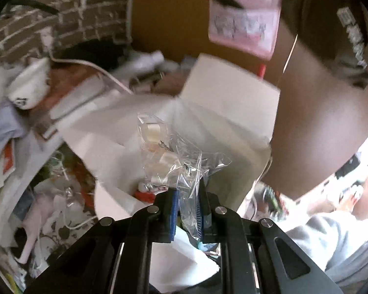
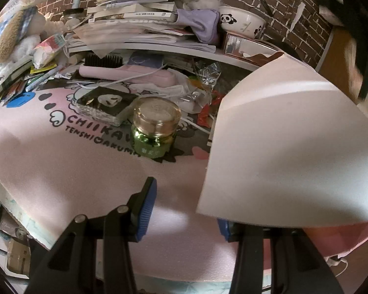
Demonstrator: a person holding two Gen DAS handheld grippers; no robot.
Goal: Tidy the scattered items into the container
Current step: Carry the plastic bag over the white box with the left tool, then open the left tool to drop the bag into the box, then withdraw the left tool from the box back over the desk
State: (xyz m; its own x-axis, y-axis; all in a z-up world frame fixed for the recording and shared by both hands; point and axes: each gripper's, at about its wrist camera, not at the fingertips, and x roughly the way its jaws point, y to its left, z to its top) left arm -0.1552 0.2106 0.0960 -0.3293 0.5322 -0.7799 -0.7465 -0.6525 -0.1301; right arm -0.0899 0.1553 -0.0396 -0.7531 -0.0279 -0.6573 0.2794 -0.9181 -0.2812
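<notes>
Brick wall and a pink mat back the cluttered table, where a clear plastic bag (image 1: 181, 169) is pinched between the nearly closed left gripper (image 1: 187, 210) fingers above the white container (image 1: 228, 103), evidently for dropping in, while the right gripper (image 2: 186, 210) is held wide open and empty beside it, near a green jar (image 2: 155, 127).

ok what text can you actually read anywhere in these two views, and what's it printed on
"CHIIKAW", cut off by the green jar: on the pink desk mat.
"TENSHI AKUMA", with a round mark between the words: same mat, the line below.
Label on the green jar: too blurred to read.
Spines of the stacked books: too small.
Pink leaflet in the left view: blurred, unreadable.
</notes>
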